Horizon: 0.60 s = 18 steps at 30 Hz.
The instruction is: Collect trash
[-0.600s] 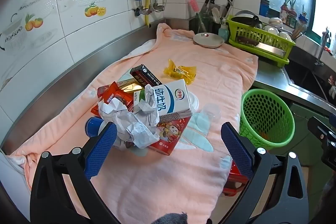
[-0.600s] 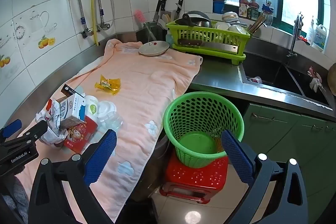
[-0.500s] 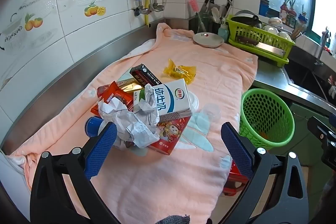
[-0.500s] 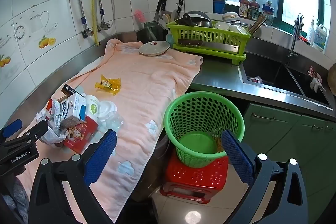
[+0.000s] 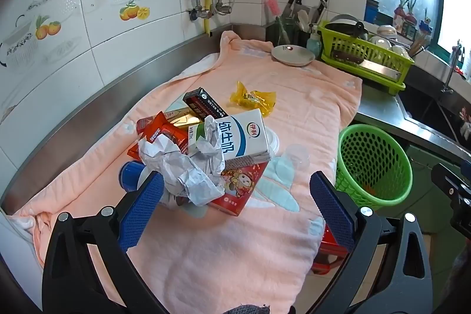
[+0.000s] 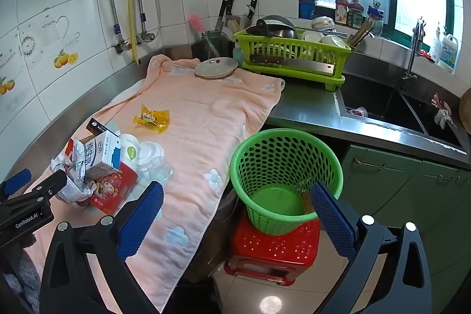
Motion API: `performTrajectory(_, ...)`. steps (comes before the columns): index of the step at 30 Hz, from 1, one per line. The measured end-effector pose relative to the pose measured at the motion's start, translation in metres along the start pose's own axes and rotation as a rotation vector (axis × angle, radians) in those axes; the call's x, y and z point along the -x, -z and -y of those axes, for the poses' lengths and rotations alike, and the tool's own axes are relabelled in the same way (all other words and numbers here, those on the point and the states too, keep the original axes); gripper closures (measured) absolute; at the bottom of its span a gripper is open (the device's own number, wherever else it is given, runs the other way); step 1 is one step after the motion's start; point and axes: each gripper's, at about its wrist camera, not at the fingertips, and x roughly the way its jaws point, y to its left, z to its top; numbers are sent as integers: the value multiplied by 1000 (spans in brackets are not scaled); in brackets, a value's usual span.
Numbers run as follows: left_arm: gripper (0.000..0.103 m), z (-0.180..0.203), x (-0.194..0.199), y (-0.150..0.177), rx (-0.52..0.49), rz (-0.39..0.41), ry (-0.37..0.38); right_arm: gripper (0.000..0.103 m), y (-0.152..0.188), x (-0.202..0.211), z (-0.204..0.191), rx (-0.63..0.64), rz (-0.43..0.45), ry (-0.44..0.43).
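A heap of trash lies on a pink towel [image 5: 235, 249]: a white and blue milk carton [image 5: 244, 137], crumpled grey paper [image 5: 188, 169], a red carton [image 5: 244, 187], red wrappers [image 5: 162, 131], a black box [image 5: 206, 105]. A yellow wrapper [image 5: 253, 99] lies apart, farther back. My left gripper [image 5: 234, 196] hovers open just short of the heap, nothing between its blue pads. The green mesh basket [image 6: 282, 178] stands on a red stool [image 6: 273, 252] beside the counter. My right gripper [image 6: 235, 214] hangs open over the towel's edge and the basket, holding nothing.
A white plate [image 5: 293, 55] sits at the towel's far end. Beside it are a green dish rack [image 6: 294, 55] with bowls and a cleaver, and a knife block [image 5: 297, 19]. A steel sink [image 6: 391, 108] lies to the right. Clear cups [image 5: 297, 156] rest near the heap.
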Motion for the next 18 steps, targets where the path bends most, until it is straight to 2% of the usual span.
performTrajectory(18,5,-4,-2,4,12,-3,-12,6,-1,-5,-4,-3,-8,-6)
